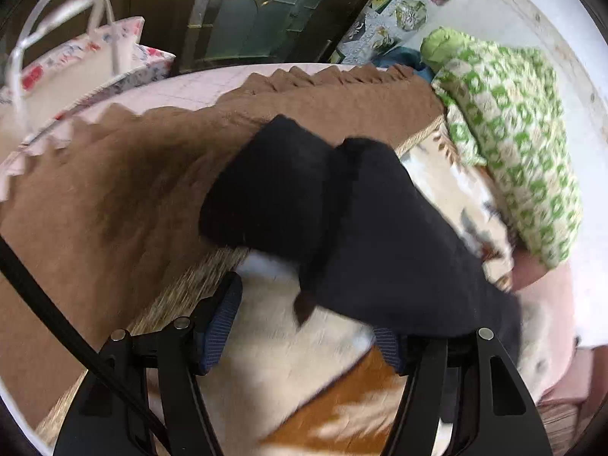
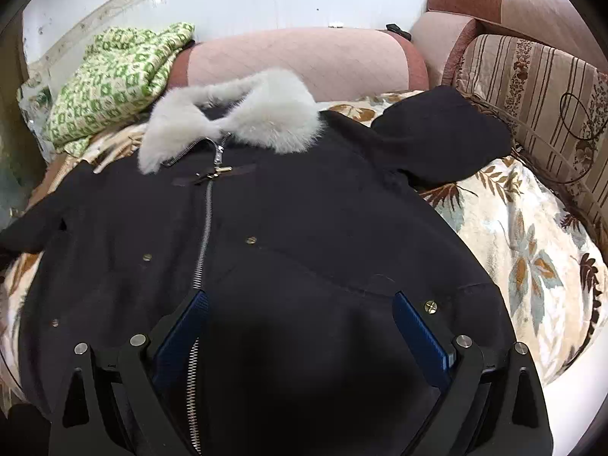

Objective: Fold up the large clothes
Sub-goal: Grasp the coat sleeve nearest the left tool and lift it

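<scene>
Spread flat on a floral blanket (image 2: 532,250), the black coat (image 2: 304,228) lies front side up with its zipper (image 2: 205,228) running from the hem toward the white fur collar (image 2: 235,114). That collar sits at the far end of the coat, close to a pink bolster (image 2: 304,60). A green patterned quilt (image 2: 114,83) is bunched beyond the coat's left shoulder, and a striped cushion (image 2: 532,87) leans beyond its right sleeve, which is bent back across the blanket.

The right gripper (image 2: 300,304) hangs just over the lower front of the coat, by the bottom of the zipper. Its jaws stand well apart, blue pads on either side, with coat fabric showing between them but nothing pinched. Whether the pads touch the cloth cannot be told.

The left gripper (image 1: 307,323) is at the coat's other side, where the blurred view shows a black sleeve (image 1: 342,228) lying over the blanket and reaching onto a brown cover (image 1: 114,197) with a zigzag edge. Its jaws are also apart. The left pad is clear of the sleeve; the right pad sits right at the sleeve's edge, and the cloth drapes over that finger, though no clamping shows. Beyond the brown cover stands a flowered bag (image 1: 83,64) with white handles, and the green quilt (image 1: 513,144) lies past the sleeve.
</scene>
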The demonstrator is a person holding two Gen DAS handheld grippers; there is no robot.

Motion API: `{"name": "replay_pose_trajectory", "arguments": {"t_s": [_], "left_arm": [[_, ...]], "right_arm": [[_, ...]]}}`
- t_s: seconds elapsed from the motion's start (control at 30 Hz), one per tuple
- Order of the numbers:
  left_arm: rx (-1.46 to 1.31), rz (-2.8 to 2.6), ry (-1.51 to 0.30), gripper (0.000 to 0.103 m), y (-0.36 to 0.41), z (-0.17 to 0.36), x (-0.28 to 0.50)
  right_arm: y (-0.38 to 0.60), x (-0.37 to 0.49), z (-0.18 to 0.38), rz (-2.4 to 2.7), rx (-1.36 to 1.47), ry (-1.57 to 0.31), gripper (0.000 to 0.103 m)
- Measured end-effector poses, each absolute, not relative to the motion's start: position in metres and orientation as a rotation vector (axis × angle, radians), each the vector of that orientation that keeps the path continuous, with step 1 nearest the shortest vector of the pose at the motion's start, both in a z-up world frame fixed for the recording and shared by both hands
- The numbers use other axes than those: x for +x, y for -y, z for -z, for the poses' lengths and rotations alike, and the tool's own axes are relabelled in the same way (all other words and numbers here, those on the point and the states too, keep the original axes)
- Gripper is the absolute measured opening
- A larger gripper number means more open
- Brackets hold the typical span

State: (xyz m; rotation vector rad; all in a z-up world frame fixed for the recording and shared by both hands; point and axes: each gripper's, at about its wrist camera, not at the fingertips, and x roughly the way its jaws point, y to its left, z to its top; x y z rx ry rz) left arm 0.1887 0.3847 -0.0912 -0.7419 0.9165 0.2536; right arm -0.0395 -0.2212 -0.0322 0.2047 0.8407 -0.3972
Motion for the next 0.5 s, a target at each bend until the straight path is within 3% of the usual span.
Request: {"name": "replay_pose_trajectory", "arguments": {"t_s": [0.33,0.5], "left_arm": [[-0.975,-0.046,-0.804,0.065,-0.404,0.094,0.184],[-1.152,0.024,-0.664,0.074,-0.426,0.091,0.147]], "right_arm": [[0.221,-0.027,0.038,0.437,0.141,-0.884,0.099],[0.217,-0.021,0.045,0.429,0.132,-0.904,0.099]]}}
